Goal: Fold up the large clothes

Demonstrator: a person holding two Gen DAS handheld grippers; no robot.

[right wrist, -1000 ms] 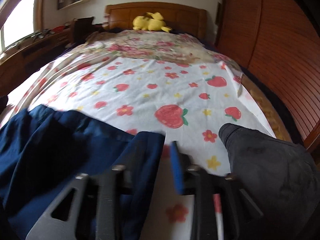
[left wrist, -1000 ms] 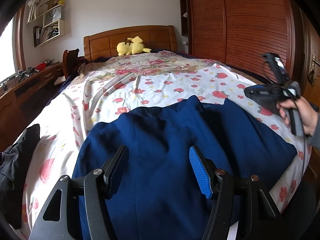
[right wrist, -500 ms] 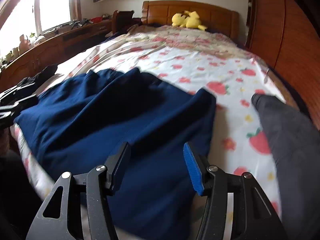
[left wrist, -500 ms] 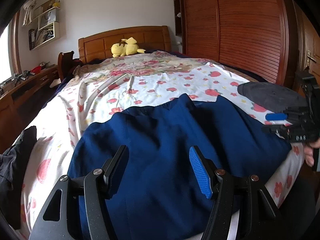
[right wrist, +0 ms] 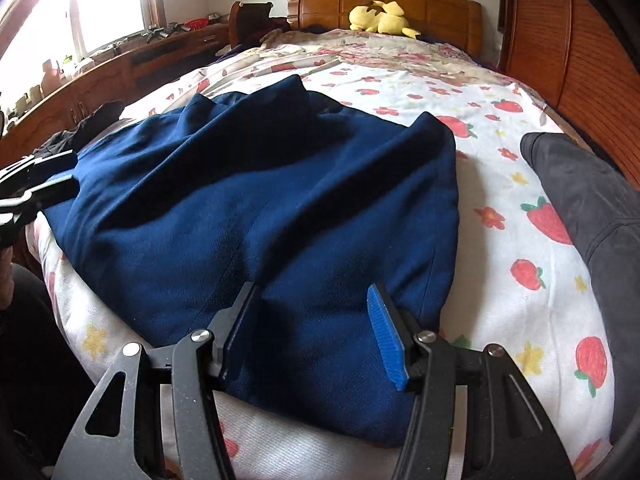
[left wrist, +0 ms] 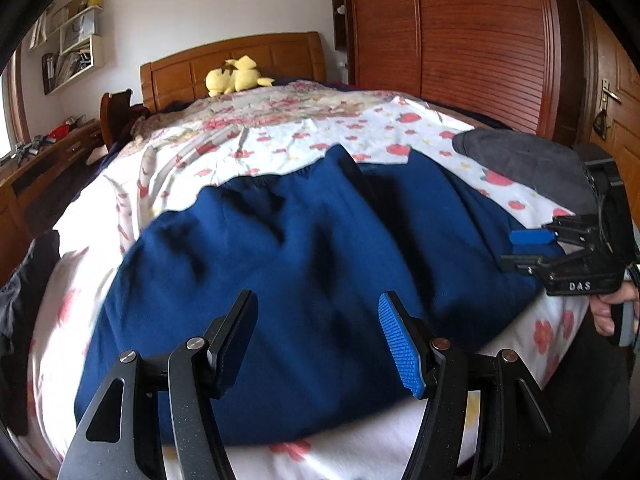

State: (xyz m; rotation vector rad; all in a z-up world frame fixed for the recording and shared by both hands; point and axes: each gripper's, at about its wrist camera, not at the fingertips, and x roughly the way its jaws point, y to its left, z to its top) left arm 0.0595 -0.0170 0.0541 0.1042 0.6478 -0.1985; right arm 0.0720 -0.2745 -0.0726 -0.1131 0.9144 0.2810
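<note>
A large navy blue garment (left wrist: 304, 264) lies folded and a little rumpled across the near end of the bed (left wrist: 256, 148); it also shows in the right wrist view (right wrist: 280, 200). My left gripper (left wrist: 316, 332) is open and empty, hovering over the garment's near edge. My right gripper (right wrist: 310, 328) is open and empty over the garment's near right corner. In the left wrist view the right gripper (left wrist: 524, 246) sits at the garment's right end, jaws apart. In the right wrist view the left gripper (right wrist: 40, 176) shows at the far left edge.
A dark grey garment (right wrist: 592, 200) lies on the bed's right side, also in the left wrist view (left wrist: 528, 160). Black clothing (left wrist: 20, 280) hangs off the left edge. A yellow plush toy (left wrist: 236, 76) sits by the wooden headboard. A wooden wardrobe (left wrist: 460, 40) stands on the right, a desk (right wrist: 120, 64) on the left.
My right gripper let go of the garment's far right corner, opened, and drew back low to the near right end. The left gripper pulled back slightly; the garment now lies settled.
</note>
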